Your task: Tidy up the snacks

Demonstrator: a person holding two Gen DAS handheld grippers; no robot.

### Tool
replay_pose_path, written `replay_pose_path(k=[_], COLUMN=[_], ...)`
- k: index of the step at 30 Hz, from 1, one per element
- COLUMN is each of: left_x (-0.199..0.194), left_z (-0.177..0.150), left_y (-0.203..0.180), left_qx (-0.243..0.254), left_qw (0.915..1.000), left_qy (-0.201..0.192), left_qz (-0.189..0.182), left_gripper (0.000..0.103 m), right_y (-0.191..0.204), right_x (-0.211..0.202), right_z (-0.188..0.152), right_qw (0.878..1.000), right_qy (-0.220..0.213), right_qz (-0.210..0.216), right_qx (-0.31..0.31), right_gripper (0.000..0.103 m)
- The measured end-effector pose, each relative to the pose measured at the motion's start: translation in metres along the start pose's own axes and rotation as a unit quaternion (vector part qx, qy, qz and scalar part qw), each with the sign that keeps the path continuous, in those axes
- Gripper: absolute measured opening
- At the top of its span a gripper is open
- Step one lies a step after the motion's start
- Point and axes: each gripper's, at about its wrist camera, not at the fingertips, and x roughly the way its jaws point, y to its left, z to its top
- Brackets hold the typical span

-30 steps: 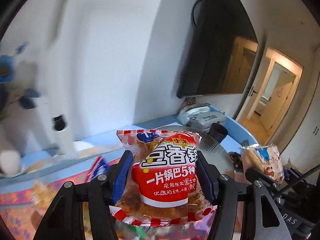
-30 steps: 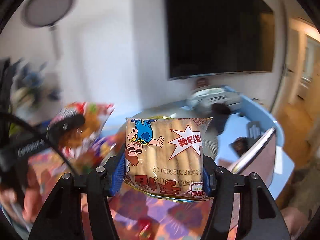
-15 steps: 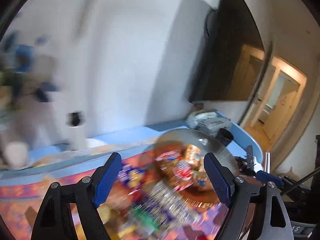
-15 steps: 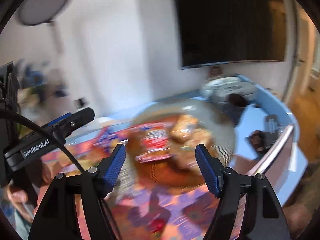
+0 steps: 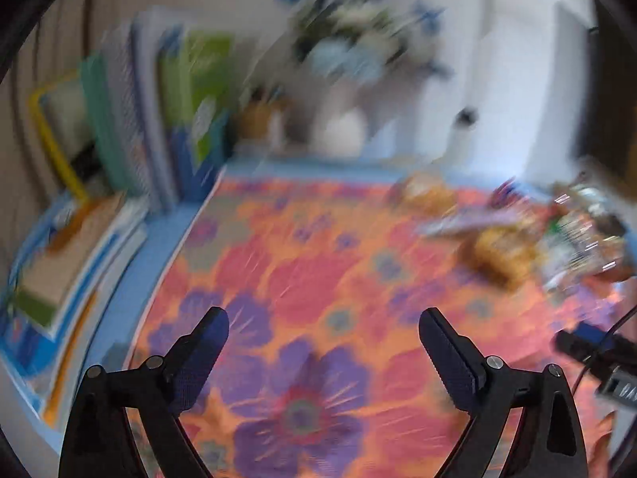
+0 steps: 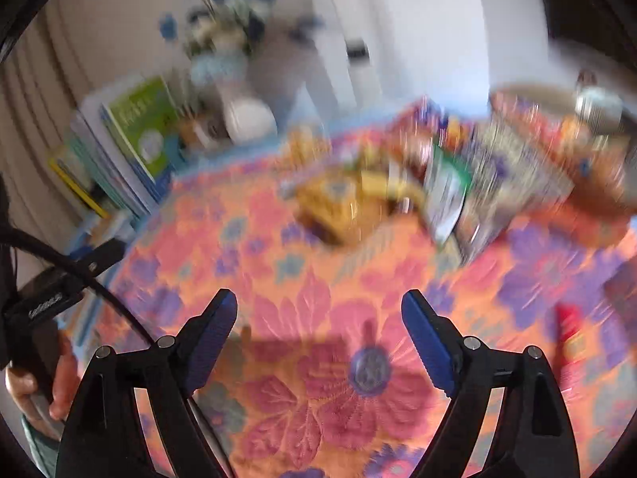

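Left wrist view: left gripper (image 5: 323, 328) and right gripper (image 6: 319, 310), jaws opening and empty, angle over the floral cloth (image 5: 310, 263), apparently toward blurred snack packets (image 6: 398, 183) awaiting sorting.

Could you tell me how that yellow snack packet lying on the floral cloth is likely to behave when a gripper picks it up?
The yellow snack packet looks like a soft, puffy pouch, so it would probably crumple under the pads rather than stay stiff. It is likely light for its size. Lying flat on the floral cloth, it should not roll, though blur hides detail.
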Motion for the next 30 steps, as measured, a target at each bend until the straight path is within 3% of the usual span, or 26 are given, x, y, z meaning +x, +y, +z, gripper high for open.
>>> replay_pose_path(k=[2, 12, 16, 17, 19, 20, 25, 30], left_x=[0.016, 0.065, 0.088, 0.09, 0.09, 0.089, 0.087, 0.086], left_z=[-0.01, -0.001, 0.007, 0.007, 0.005, 0.004, 0.001, 0.0], left_y=[0.004, 0.014, 0.019, 0.017, 0.014, 0.014, 0.013, 0.013], left_qx=[0.007, -0.051, -0.054, -0.046, -0.042, -0.043, -0.026, -0.027], left_qw=[0.9998, 0.9958, 0.9933, 0.9932, 0.9935, 0.9936, 0.9949, 0.9956], left_qy=[0.012, 0.076, 0.1, 0.102, 0.097, 0.096, 0.092, 0.084], left_qz=[0.015, -0.008, 0.023, 0.03, 0.04, 0.042, 0.032, 0.03], left_gripper=[0.091, 0.091, 0.1, 0.103, 0.103, 0.103, 0.103, 0.103], right_y=[-0.002, 0.007, 0.023, 0.025, 0.032, 0.034, 0.025, 0.024], right_x=[0.018, 0.048, 0.07, 0.075, 0.084, 0.088, 0.092, 0.089], right_z=[-0.004, 0.009, 0.014, 0.013, 0.012, 0.012, 0.017, 0.01], right_qw=[0.999, 0.995, 0.992, 0.99, 0.984, 0.981, 0.985, 0.987], right_qy=[0.01, 0.051, 0.083, 0.086, 0.082, 0.078, 0.081, 0.054], right_qz=[-0.036, -0.069, -0.072, -0.081, -0.12, -0.135, -0.11, -0.107], right_qx=[-0.003, -0.043, -0.067, -0.073, -0.101, -0.114, -0.106, -0.103], right_gripper=[0.085, 0.085, 0.086, 0.087, 0.103, 0.103, 0.103, 0.103])
